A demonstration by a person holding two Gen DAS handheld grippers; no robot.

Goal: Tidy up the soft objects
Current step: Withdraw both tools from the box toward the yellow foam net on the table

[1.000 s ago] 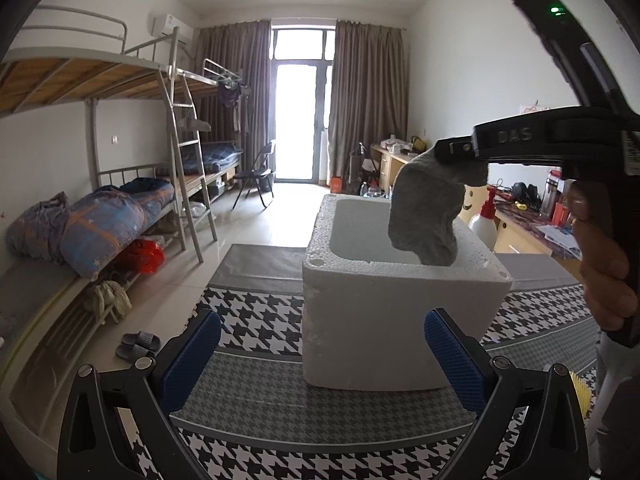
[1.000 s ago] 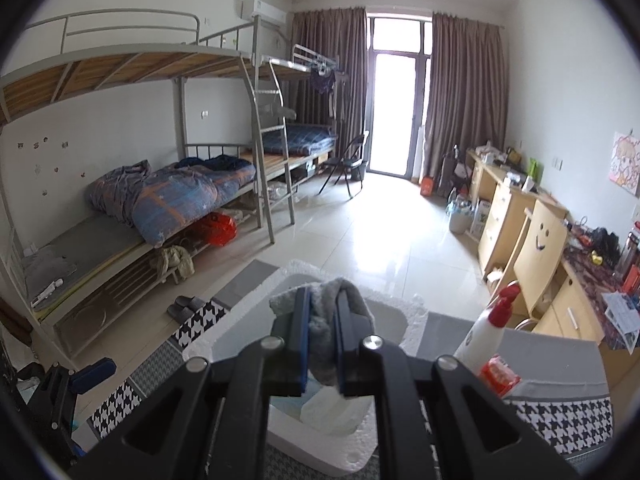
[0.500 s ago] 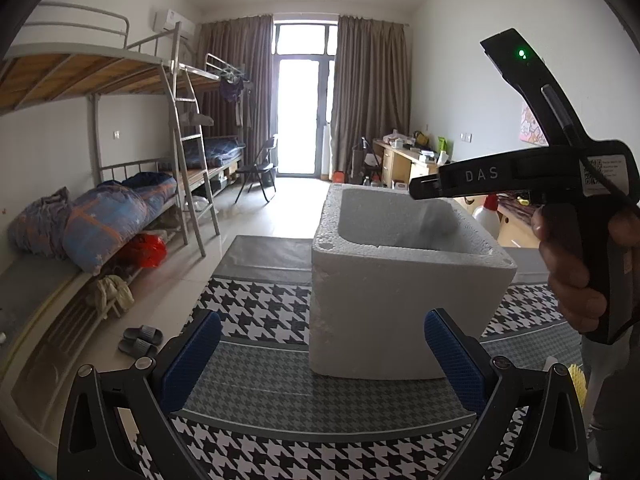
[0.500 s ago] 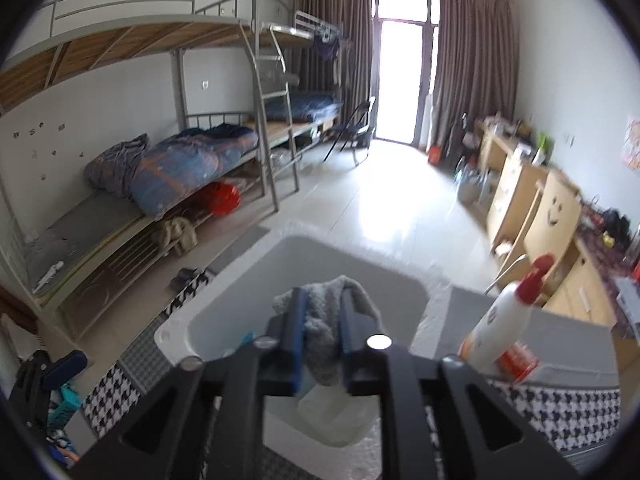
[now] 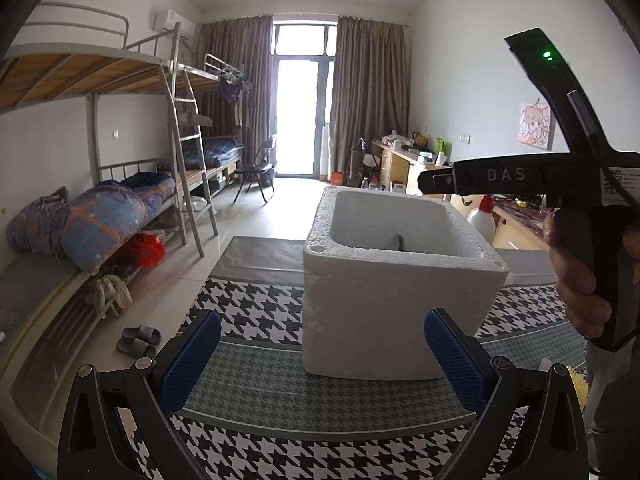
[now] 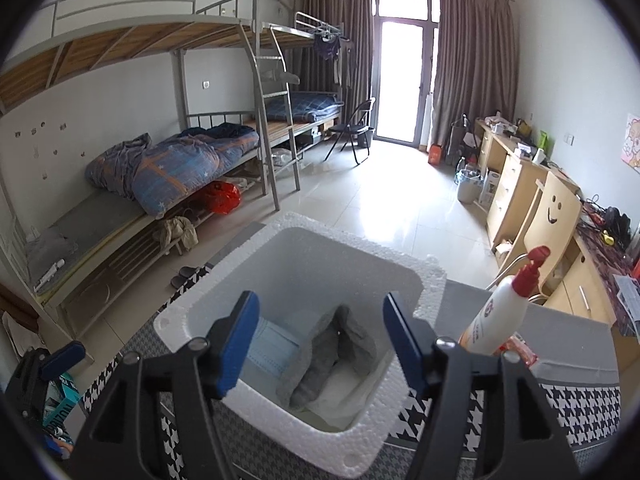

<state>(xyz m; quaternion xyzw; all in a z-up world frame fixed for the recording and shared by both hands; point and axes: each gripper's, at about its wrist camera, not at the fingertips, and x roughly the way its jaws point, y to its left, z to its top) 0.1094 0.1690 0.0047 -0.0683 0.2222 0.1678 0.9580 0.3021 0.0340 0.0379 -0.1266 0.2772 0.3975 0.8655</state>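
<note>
Since a second ago: grey cloth (image 6: 332,356) has left the right claw (image 6: 320,344) and dropped into the foam box (image 6: 430,280); that claw's blue pads, then pinched on the cloth, now stand wide apart above the box mouth.

Item 1, grey cloth. Soft knit, crumpled, folded in a loose ridge. Lies inside the box at lower centre of the right wrist view, directly below and between the right claw's pads, not touching them. Long axis runs roughly along the claw's line of sight, toward the near box wall. Only a dark tip (image 5: 397,241) shows over the rim in the left wrist view.

Item 2, blue mask (image 6: 272,346). Pleated, flat, beside the cloth on its left, partly under it. White sheet material lies under both; kind unclear.

Item 3, foam box. White, beaded texture, thick walls, rounded inner corners. Stands on the houndstooth-covered counter (image 5: 256,308).

Item 4, left claw (image 5: 322,354). Wide, empty, low at the bottom of its frame, short of the box's near wall.

Item 5, spray bottle (image 6: 502,312). White body, red trigger, just right of the box.

Judgement: the right claw is nearer the box; any further soft thing would come from elsewhere, none shown on the counter.
</note>
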